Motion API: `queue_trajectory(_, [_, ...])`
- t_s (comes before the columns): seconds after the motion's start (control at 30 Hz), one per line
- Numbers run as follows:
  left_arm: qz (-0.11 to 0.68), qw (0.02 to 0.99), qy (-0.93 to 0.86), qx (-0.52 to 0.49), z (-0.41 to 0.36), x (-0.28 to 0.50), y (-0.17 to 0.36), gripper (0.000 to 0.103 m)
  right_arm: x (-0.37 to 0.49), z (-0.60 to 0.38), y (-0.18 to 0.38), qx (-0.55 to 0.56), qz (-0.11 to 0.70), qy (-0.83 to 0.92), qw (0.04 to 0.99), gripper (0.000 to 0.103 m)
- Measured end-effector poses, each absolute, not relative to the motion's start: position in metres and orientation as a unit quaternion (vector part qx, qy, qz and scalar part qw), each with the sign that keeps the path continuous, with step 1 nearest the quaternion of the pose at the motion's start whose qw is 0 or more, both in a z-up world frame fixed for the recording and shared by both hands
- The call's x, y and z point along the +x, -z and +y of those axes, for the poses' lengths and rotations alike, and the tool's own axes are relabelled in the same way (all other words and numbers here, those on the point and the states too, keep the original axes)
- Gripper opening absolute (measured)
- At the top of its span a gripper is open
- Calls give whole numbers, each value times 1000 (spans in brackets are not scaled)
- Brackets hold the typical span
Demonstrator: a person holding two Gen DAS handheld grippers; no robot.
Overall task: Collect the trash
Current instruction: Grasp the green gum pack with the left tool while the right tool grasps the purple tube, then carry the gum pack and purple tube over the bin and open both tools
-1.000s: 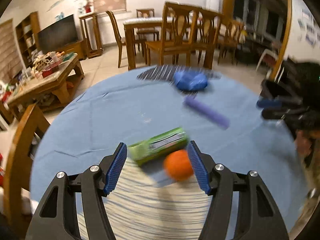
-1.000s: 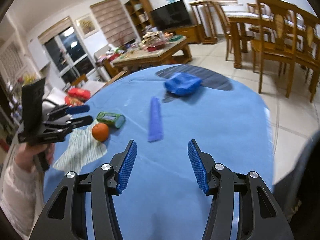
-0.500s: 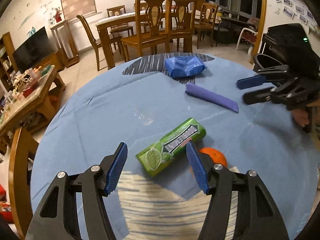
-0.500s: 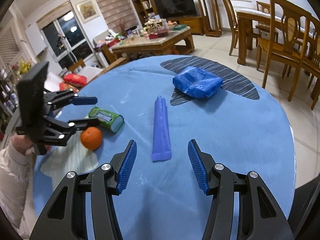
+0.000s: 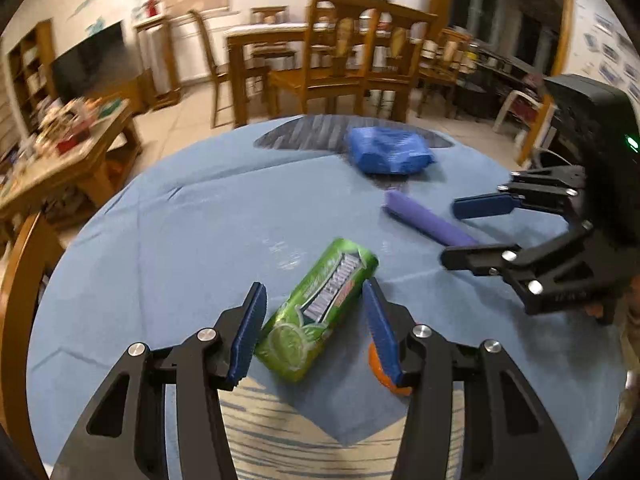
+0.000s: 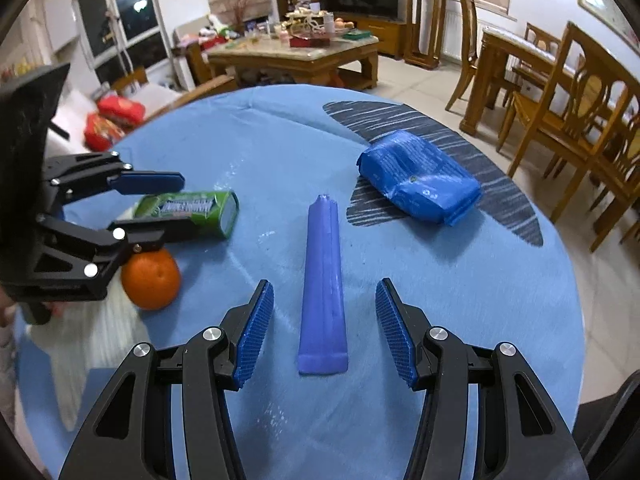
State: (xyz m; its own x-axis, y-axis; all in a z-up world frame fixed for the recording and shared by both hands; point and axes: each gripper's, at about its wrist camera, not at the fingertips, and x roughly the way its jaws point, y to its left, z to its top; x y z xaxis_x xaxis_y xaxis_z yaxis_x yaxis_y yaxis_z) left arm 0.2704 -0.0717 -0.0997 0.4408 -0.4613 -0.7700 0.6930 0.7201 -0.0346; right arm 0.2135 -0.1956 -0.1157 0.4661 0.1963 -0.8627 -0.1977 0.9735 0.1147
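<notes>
A green mint packet (image 5: 328, 300) lies on the round blue table (image 5: 192, 232), between the fingers of my left gripper (image 5: 314, 320). Its jaws are closing, and a thin gap shows at the left pad. An orange (image 5: 374, 360) sits just behind the right finger. In the right wrist view the long purple wrapper (image 6: 323, 292) lies lengthwise between the fingers of my right gripper (image 6: 324, 320). That gripper is open, with clear gaps on both sides. A crumpled blue packet (image 6: 420, 178) rests farther back.
A striped cloth (image 5: 304, 440) lies under the left gripper, beside the orange (image 6: 151, 278). A dark striped mat (image 6: 400, 120) is at the table's far edge. Wooden chairs (image 5: 340, 52) and a low table (image 6: 296, 52) stand beyond.
The left jaws have narrowed around the green packet as the gripper came closer. The right gripper moved forward and down, so the purple wrapper now lies between its fingers.
</notes>
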Motion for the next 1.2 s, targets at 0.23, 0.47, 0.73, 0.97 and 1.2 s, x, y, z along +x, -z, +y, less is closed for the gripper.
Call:
queue_trajectory(0.23, [408,852,301,134,-60,275,102,30,222,-188,118,-14,504,-118,855,21])
queue_trajectory(0.47, [401,862,300,82,-44,269,95,30,218,-207,115,60,500,-150,851,18])
queue_trajectory(0.73, [353,880,313,57,-40,223,59,30,178,-230,83,134,453,-181,863,18])
queue_trajectory(0.97, [326,878,347,52,-67,170,33,30,115,-252,45,150,408,-194,880,18])
queue_trajectory(1.2, [310,863,395,58,-120,126,25,30,47,-298,16,156,377,-170,897,18])
